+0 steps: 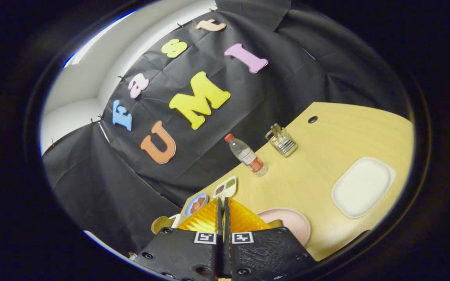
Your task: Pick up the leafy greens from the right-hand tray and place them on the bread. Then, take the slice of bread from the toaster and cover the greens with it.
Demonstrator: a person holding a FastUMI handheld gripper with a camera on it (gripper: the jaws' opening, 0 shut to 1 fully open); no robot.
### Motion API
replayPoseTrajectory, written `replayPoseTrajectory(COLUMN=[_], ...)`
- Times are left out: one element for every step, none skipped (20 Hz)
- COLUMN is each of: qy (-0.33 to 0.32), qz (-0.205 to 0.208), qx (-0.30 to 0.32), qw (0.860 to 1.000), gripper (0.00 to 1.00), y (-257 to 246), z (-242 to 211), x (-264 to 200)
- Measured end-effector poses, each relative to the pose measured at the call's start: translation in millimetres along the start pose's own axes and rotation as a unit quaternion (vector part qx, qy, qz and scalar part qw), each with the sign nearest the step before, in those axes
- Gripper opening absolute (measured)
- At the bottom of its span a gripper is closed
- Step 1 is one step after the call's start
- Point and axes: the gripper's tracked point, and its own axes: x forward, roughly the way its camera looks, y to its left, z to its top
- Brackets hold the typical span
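Your gripper (pixel 222 203) is clenched, fingers pressed together with nothing visible between them. The white tray (pixel 363 186) lies beyond the fingers to their right, on the wooden table (pixel 318 128); no greens can be made out on it. A pink plate (pixel 293 222) sits just beside the fingers. A bottle (pixel 247 155) and a glass holder (pixel 281 140) stand farther ahead.

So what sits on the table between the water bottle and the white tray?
In the gripper view, only bare wooden table lies between the water bottle and the white tray; the glass holder sits beyond that stretch. The claw is shut.
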Motion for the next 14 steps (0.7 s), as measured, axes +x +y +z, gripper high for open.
replayPoseTrajectory(qy=[0.011, 0.018, 0.024, 0.032, 0.037, 0.043, 0.049, 0.052, 0.051, 0.046, 0.04, 0.03, 0.018, 0.012], qz=[0.008, 0.013, 0.015, 0.017, 0.015, 0.011, 0.004, -0.005, -0.016, -0.03, -0.04, -0.052, -0.066, -0.075], qx=[0.005, 0.009, 0.013, 0.018, 0.024, 0.031, 0.036, 0.042, 0.047, 0.045, 0.041, 0.037, 0.03, 0.022], qw=[1.0, 1.0, 1.0, 0.999, 0.999, 0.999, 0.998, 0.998, 0.997, 0.997, 0.998, 0.998, 0.997, 0.997], gripper=[0.0, 0.0, 0.0, 0.0, 0.0, 0.0, 0.0, 0.0, 0.0, 0.0, 0.0, 0.0, 0.0, 0.0], y=[7.7, 11.4, 13.0, 11.8, 7.9, 0.9, -7.6, -18.8, -29.1, -41.1, -49.5, -59.5, -69.7, -76.5], z=[-13.4, -23.6, -33.8, -44.4, -51.8, -59.5, -65.4, -69.6, -71.0, -70.3, -67.6, -62.5, -56.8, -54.2], x=[5.8, 9.5, 13.6, 17.5, 20.1, 22.1, 24.8, 26.0, 27.0, 27.9, 27.3, 25.1, 24.0, 22.9])
